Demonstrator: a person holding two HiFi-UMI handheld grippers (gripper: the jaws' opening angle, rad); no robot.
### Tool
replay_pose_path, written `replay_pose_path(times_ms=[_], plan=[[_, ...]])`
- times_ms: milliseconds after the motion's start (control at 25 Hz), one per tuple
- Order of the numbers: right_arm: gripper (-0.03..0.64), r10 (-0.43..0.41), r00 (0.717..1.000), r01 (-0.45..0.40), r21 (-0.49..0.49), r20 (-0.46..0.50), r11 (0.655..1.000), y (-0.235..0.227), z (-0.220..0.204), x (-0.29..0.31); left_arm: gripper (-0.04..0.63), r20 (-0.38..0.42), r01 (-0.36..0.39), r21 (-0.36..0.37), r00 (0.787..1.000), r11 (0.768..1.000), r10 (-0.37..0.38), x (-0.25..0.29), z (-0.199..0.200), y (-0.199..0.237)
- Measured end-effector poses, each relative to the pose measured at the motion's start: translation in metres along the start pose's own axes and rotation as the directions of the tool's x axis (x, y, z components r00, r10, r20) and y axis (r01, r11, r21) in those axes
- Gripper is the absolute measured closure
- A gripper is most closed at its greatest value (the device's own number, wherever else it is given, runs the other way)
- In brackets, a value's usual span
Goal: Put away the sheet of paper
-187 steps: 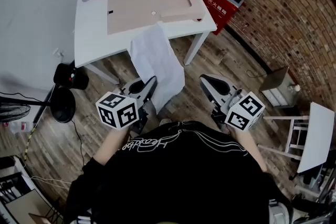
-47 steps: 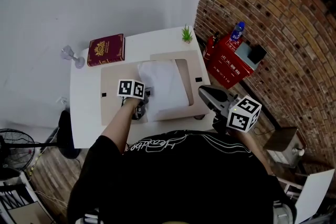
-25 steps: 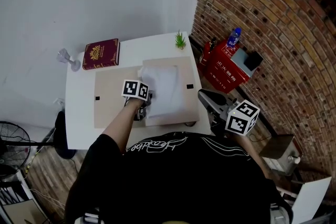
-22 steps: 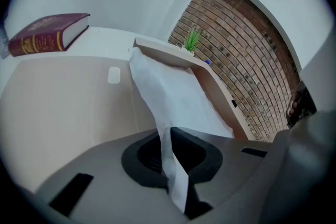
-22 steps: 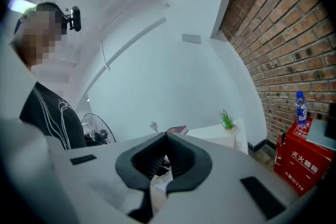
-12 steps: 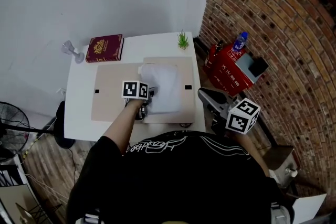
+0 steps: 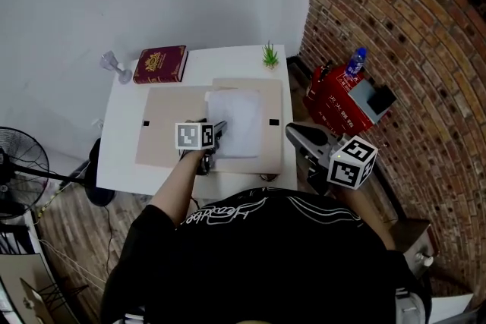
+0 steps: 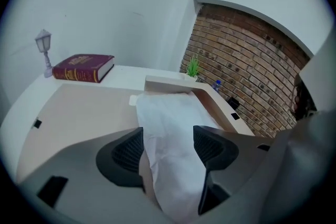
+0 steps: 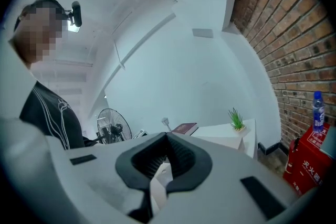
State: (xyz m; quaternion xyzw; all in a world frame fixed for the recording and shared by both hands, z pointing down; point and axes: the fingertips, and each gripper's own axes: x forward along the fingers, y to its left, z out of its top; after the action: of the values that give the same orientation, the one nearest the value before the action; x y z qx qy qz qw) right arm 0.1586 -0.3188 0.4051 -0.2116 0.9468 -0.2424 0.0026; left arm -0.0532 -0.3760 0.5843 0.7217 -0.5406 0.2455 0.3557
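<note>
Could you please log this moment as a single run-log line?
left gripper: jaws just opened, sheet of paper between them, ungripped, resting on folder | right gripper: shut, clear of sheet

Left hand-held gripper (image 8: 168,152) newly parted, right (image 9: 167,157) closed

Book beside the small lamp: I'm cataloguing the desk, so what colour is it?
Maroon book, best in head view.

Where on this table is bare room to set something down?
Free: the white strip of table left of the tan folder, in front of the lamp; the back strip between red book and plant; the folder's left flap. Crowded: the right side, where the sheet of paper lies.
</note>
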Motion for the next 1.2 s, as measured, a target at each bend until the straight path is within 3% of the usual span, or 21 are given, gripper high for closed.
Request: replay_pose_path(times_ms=[120,240,320,520,680,800,1080,1200], plan=[[0.612,0.003,1.000,-0.003,-0.022,0.002,1.000,0.007,0.001,0.003,0.293,0.049,-0.004,0.032,0.999,0.999,0.002,-0.017,0.011,-0.001],[0.612,-0.003,1.000,0.003,-0.032,0.006,0.999,0.017,0.003,0.008,0.296,0.111,0.072,0.047,0.991,0.996,-0.076,-0.044,0.025,-0.016],[0.612,-0.011,1.000,0.012,-0.035,0.018,0.999,0.024,0.005,0.009,0.372,0.157,0.141,0.087,0.976,0.986,-0.154,-0.066,0.034,-0.033],[0.614,-0.022,0.998,0.023,-0.028,0.062,0.999,0.044,0.012,0.017,0.537,0.277,0.285,0.210,0.900,0.935,-0.336,-0.129,0.048,-0.078],[0.614,-0.022,0.997,0.025,-0.044,0.080,0.999,0.062,0.012,0.024,0.552,0.334,0.401,0.239,0.821,0.885,-0.462,-0.176,0.047,-0.100],[0.612,-0.015,0.996,0.022,-0.074,0.090,0.997,0.074,0.012,0.026,0.552,0.368,0.441,0.234,0.784,0.866,-0.499,-0.200,0.046,-0.107],[0.614,-0.045,0.996,0.053,-0.099,0.083,0.994,0.083,0.002,0.025,0.554,0.371,0.470,0.226,0.768,0.853,-0.522,-0.214,0.037,-0.110],[0.614,-0.047,0.996,0.054,-0.093,0.074,0.994,0.085,-0.004,0.026,0.554,0.350,0.471,0.228,0.777,0.852,-0.523,-0.211,0.031,-0.111]])
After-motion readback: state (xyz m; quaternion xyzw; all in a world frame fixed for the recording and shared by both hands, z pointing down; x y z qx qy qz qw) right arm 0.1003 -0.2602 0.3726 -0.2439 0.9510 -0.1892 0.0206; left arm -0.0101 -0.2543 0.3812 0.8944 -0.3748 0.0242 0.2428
